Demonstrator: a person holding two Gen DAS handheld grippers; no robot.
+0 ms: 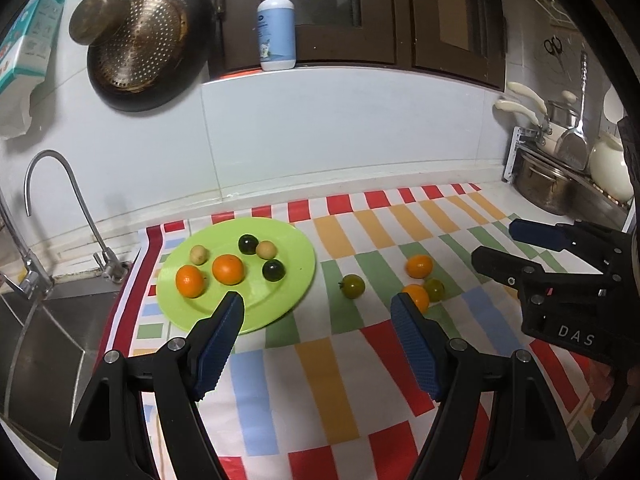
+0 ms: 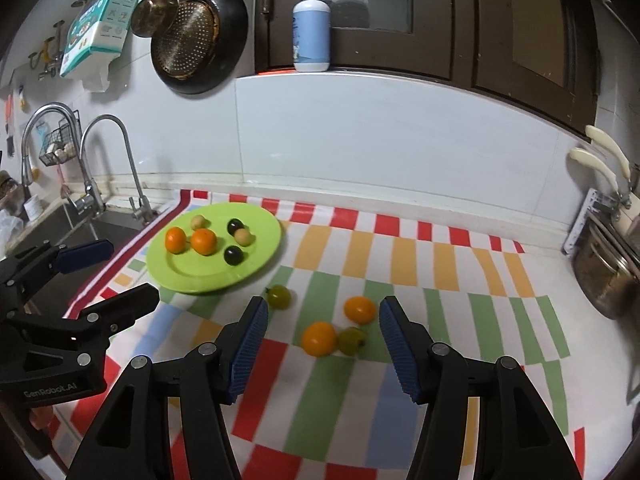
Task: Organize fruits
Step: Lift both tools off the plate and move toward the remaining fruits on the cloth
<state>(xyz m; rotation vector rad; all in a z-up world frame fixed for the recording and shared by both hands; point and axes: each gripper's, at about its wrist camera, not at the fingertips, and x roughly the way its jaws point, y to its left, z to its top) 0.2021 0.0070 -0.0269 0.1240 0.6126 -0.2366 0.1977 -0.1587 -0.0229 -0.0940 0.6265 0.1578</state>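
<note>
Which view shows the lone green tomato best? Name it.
The left wrist view: the green tomato sits sharp and unobstructed between the tongs. The right wrist view shows the tomato slightly blurred, close beside one blue pad.

glossy green plastic plate [image 1: 296, 272], shiny metal faucet [image 1: 52, 176], smooth checked cloth [image 1: 360, 360], ribbed blue pads [image 2: 246, 344].
</note>
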